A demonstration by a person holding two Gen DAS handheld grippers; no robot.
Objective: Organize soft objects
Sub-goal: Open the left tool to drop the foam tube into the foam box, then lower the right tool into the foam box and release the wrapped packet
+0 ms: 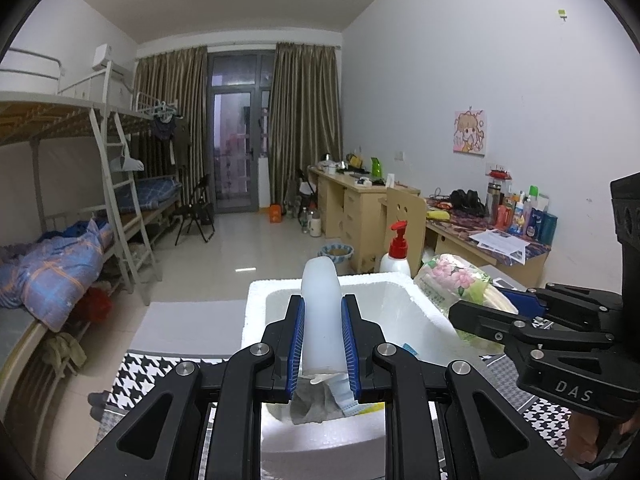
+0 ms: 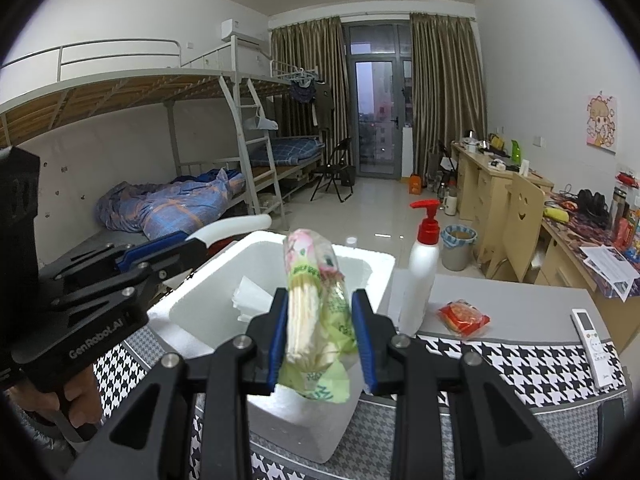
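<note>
My left gripper (image 1: 323,304) is shut on a white soft tube (image 1: 320,296), which stands upright between the blue pads over a white foam box (image 1: 256,300). Crumpled paper and a light blue mask (image 1: 340,396) lie in the box beneath it. My right gripper (image 2: 320,296) is shut on a floral tissue pack (image 2: 312,320) in pink and green wrap, held above the foam box (image 2: 372,264). From the left wrist, the right gripper (image 1: 476,304) and tissue pack (image 1: 452,280) show at the box's right rim. The left gripper (image 2: 196,244) and white tube (image 2: 236,226) appear left of the box.
The box sits on a table with a houndstooth cloth (image 2: 480,356). To its right stand a white pump bottle with a red top (image 2: 424,268), a red packet (image 2: 464,316) and a white remote (image 2: 594,344). Bunk beds line the left wall, desks the right.
</note>
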